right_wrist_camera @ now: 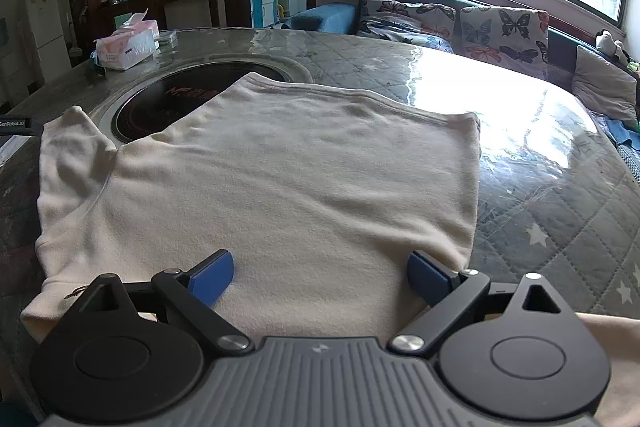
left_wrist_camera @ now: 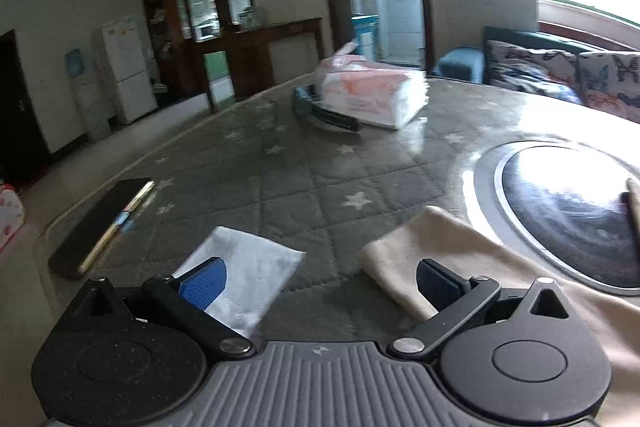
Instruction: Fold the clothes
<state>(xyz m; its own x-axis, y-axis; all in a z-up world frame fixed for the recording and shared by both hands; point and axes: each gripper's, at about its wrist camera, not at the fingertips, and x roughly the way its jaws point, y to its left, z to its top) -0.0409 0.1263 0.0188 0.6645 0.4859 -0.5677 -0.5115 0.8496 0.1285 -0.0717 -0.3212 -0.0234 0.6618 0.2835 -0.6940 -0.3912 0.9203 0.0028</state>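
Right gripper (right_wrist_camera: 320, 277): jaws standing spread wide over the cream shirt (right_wrist_camera: 260, 179), pinching nothing.
Left gripper (left_wrist_camera: 320, 283): jaws also gaping, nothing between them, hovering by the shirt's sleeve (left_wrist_camera: 412, 259).
Cream shirt: lying flat on the quilted table (right_wrist_camera: 540, 219), partly covering the round cooktop (right_wrist_camera: 168, 103).
Beside the left gripper: a white folded cloth (left_wrist_camera: 248, 275), a phone (left_wrist_camera: 100, 227).
Far edge: a tissue pack (left_wrist_camera: 372, 95) sitting.

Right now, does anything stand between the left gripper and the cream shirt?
Nothing visible does. The left gripper is open, and bare quilted table cover leads to the cream shirt's sleeve.
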